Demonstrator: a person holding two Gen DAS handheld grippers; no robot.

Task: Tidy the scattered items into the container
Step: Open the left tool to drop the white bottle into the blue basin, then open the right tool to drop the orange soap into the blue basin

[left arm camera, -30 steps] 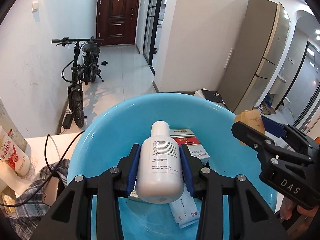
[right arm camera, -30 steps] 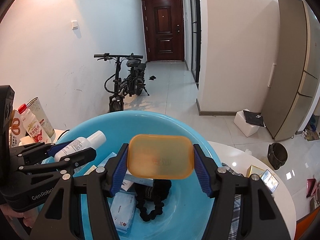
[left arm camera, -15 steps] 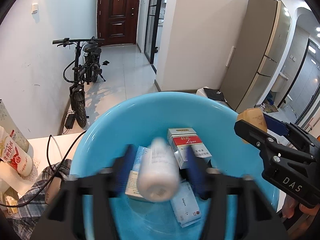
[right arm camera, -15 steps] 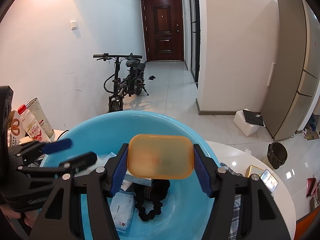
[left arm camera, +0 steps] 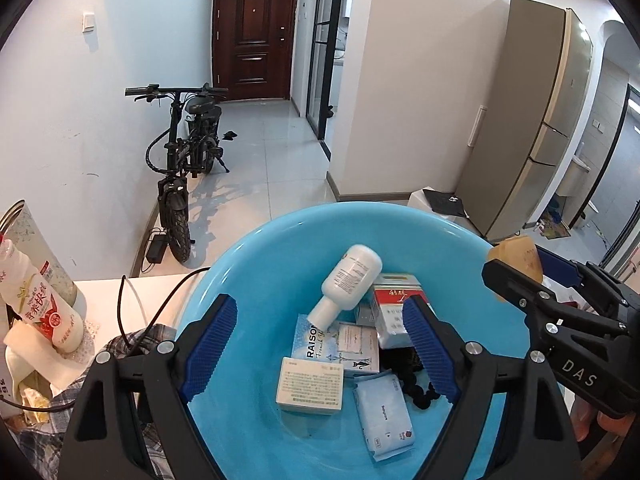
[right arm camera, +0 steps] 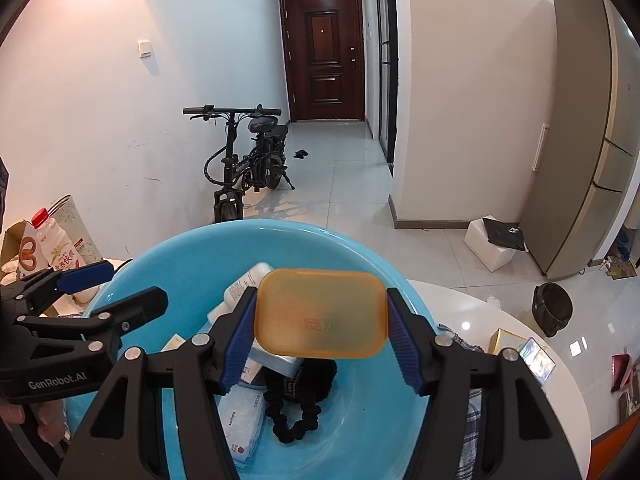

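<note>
Low in the left wrist view, the left gripper point(left arm camera: 320, 344) hangs over a blue basin point(left arm camera: 256, 264), its blue-padded jaws spreading apart with nothing pressed between them. Beyond the gap, at centre frame, a white bottle point(left arm camera: 348, 284) lies tilted in the basin, cap end down on a pale blue box marked RAISON point(left arm camera: 316, 340). Around it lie a red-and-white carton point(left arm camera: 394, 304), a white box point(left arm camera: 310, 386), a blue tissue pack point(left arm camera: 386, 416) and a black hair tie point(left arm camera: 416, 384).

In the right wrist view, the right gripper point(right arm camera: 322, 322) sits at centre frame above the same basin, its pads clamped on either side of an orange translucent soap case point(right arm camera: 322, 312), held level. The left gripper shows at the left edge of this frame, with fingers point(right arm camera: 46, 424) of a hand below it.

Outward, a milk bottle point(left arm camera: 38, 304) stands at the left edge on a white table point(right arm camera: 520, 320), with a plaid cloth point(left arm camera: 116, 344) just beside the basin. A black bicycle point(left arm camera: 184, 160) leans by the wall in the upper left, before a dark brown door point(left arm camera: 256, 36).
</note>
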